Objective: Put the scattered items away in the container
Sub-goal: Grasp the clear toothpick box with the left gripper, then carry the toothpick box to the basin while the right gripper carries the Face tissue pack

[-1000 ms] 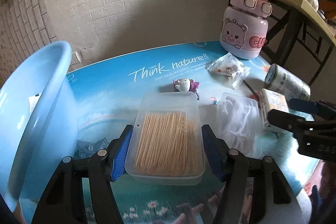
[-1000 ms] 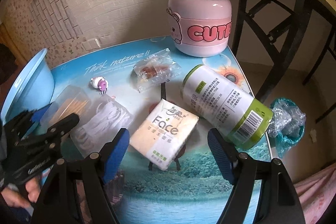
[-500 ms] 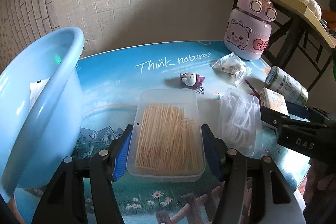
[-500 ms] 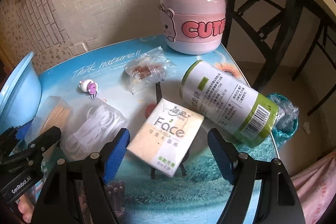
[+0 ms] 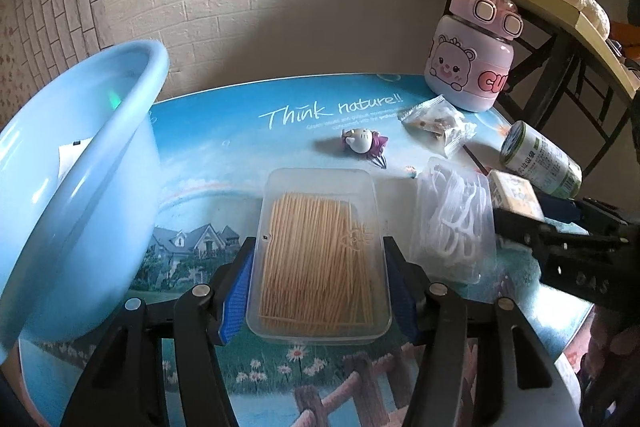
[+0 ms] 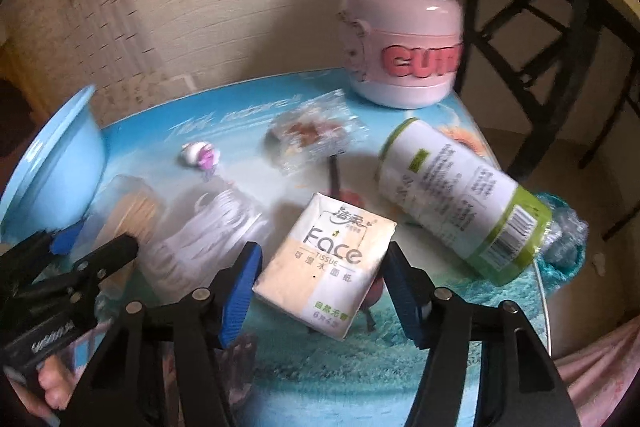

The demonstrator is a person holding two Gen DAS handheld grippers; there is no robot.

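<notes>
The printed surface (image 5: pixel 224 147) carries the white slogan "Think nature!!" at about twelve o'clock, with smaller lines beneath too fine to read. The pink bottle (image 6: pixel 402 39), at one o'clock, shows raised pink letters "CUT", cut off at its side. The tissue pack (image 6: pixel 324 263), at the centre, reads "Face TISSUE" above Chinese characters. The green-capped canister (image 6: pixel 460 195), at three o'clock, bears a barcode and blurred print.
</notes>
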